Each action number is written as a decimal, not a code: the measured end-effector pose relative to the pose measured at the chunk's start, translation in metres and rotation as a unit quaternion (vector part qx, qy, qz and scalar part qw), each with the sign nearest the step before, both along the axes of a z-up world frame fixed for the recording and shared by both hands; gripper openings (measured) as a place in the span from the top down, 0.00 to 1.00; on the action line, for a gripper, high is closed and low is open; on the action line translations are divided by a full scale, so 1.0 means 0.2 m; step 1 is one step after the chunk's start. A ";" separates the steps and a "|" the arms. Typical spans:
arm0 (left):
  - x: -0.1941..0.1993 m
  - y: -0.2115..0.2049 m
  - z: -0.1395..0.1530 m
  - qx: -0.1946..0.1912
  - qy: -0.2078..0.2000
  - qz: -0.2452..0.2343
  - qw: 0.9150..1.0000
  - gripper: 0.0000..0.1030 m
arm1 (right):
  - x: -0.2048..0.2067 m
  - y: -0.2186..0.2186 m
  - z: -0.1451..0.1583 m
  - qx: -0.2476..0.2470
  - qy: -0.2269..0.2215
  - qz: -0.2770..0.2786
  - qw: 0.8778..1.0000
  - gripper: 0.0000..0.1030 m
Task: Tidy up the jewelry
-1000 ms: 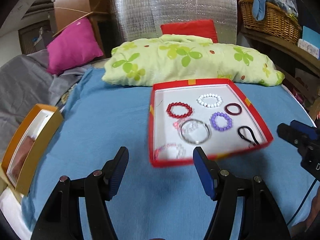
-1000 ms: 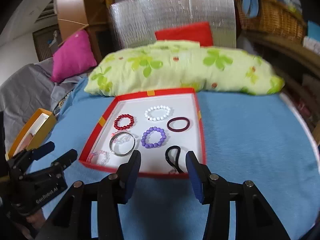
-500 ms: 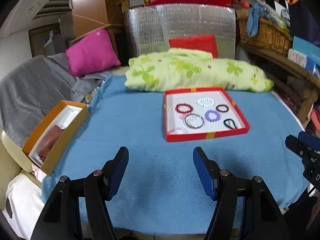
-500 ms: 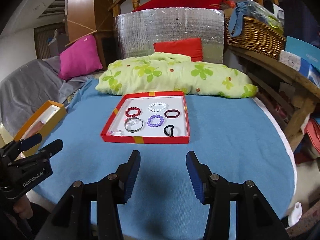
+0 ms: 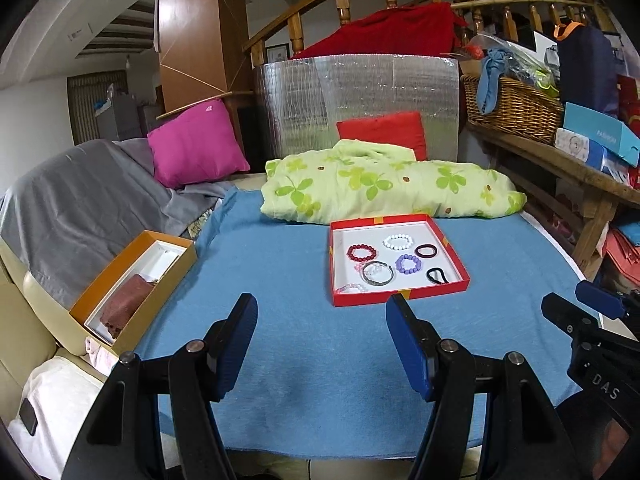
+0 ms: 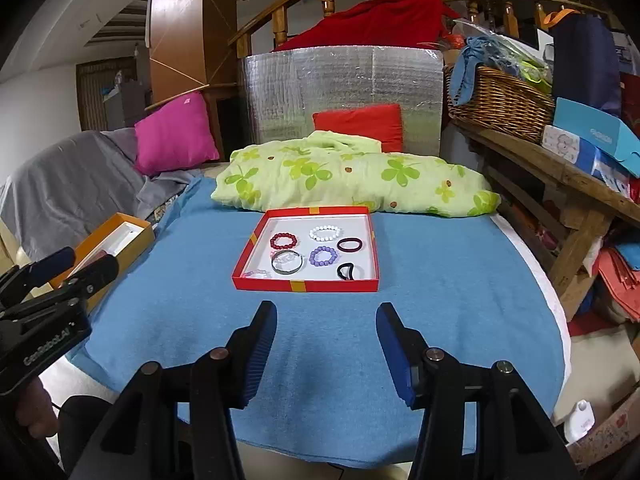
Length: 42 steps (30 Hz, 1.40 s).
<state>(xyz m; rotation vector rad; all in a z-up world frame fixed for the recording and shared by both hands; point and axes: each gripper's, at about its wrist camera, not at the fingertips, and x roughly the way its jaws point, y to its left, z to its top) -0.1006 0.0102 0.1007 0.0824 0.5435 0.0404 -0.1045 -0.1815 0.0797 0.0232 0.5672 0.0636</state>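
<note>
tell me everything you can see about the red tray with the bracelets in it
The shallow red cardboard tray is square, with a white floor, low red walls and small orange patches at mid-wall. It lies flat and open on the blue cloth, just in front of the green floral quilt. Beaded bracelets, a metal bangle and dark hair ties lie spread inside. Neither tool touches it.

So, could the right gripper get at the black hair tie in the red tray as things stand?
Probably yes: the right gripper is open, only bare blue cloth lies before the red tray, and the black hair tie sits uncovered near its front.
</note>
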 end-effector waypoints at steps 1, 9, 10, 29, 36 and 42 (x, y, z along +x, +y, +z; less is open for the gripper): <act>-0.01 0.00 0.00 0.000 -0.001 -0.001 1.000 0.34 | 0.00 0.00 0.00 -0.001 0.000 -0.002 1.000 0.46; 0.00 0.02 0.00 -0.001 0.001 0.005 1.000 0.34 | 0.00 0.04 0.00 -0.005 0.002 0.000 1.000 0.46; 0.00 0.02 0.00 -0.001 0.001 0.006 1.000 0.34 | 0.01 0.04 0.00 -0.006 0.002 0.000 1.000 0.45; 0.01 0.02 -0.01 0.000 0.005 0.007 1.000 0.34 | 0.03 0.01 -0.01 0.005 0.007 -0.008 1.000 0.45; 0.01 0.02 -0.01 0.000 0.006 0.007 1.000 0.34 | 0.03 0.01 -0.02 0.006 0.007 -0.009 1.000 0.45; 0.00 0.02 -0.02 -0.001 0.007 0.005 1.000 0.34 | 0.03 0.02 -0.03 0.007 0.011 -0.011 1.000 0.45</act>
